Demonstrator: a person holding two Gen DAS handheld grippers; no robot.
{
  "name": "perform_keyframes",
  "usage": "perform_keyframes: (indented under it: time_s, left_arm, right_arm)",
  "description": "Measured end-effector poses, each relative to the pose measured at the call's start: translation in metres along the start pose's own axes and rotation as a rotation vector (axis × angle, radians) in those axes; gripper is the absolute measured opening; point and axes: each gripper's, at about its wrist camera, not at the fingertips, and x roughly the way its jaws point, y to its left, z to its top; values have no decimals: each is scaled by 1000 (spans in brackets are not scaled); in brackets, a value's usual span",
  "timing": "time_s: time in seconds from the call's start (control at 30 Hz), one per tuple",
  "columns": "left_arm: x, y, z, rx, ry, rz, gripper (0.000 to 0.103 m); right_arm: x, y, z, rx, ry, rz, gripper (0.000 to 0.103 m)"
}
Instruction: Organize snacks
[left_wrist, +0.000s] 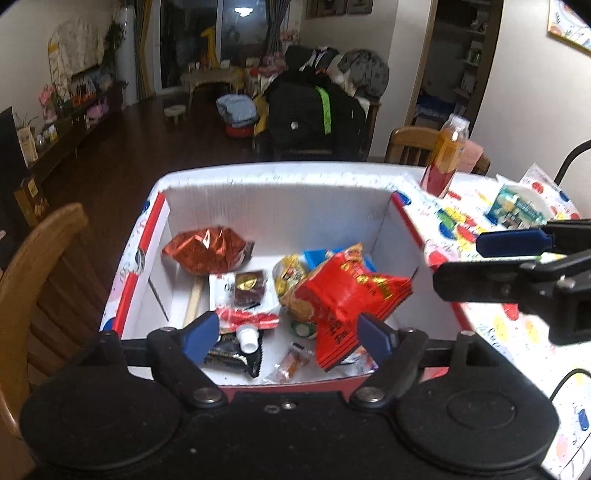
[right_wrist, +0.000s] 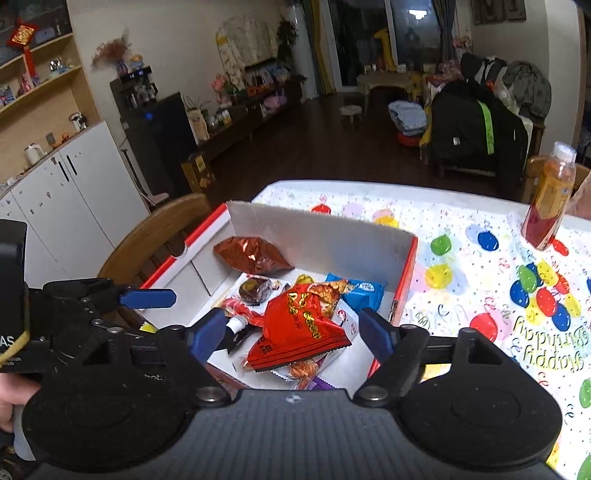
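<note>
A white cardboard box (left_wrist: 280, 210) with red trim holds a pile of snacks. A red packet (left_wrist: 347, 299) with yellow print lies tilted on top of the pile, also in the right wrist view (right_wrist: 299, 328). Around it are a brown foil bag (left_wrist: 208, 251), a dark cake in clear wrap (left_wrist: 251, 288), a yellow packet (left_wrist: 291, 273), a blue packet (right_wrist: 364, 291) and a pouch with a white cap (left_wrist: 247, 334). My left gripper (left_wrist: 290, 336) hangs open over the box's near edge, holding nothing. My right gripper (right_wrist: 291, 334) is open above the red packet, apart from it.
The box stands on a table with a balloon-print cloth (right_wrist: 480, 295). An orange drink bottle (right_wrist: 550, 199) stands at the far right. A green packet (left_wrist: 517, 210) lies on a white dish beyond the box. A wooden chair (left_wrist: 40, 280) is at the left.
</note>
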Motion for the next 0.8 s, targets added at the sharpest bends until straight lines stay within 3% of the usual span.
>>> perform_keyframes:
  time_s: [0.4,0.6,0.73,0.8]
  left_arm:
    - [-43,-7,4,-8,-104,11,95]
    - [-63,-11,4,-1,-152,37,99]
    - [-72,-8,4,-28,-171,22,102]
    - [-76,-8,3,-36,-180,22,102]
  right_arm:
    - [-37,-3,-7,11,-98,-3,81]
    - [-53,-7,-13,40,-148,-2,90]
    - [-62,-6,-18,32,-176,-11,102]
    - [-66,-6,-21,29,-191,-18,103]
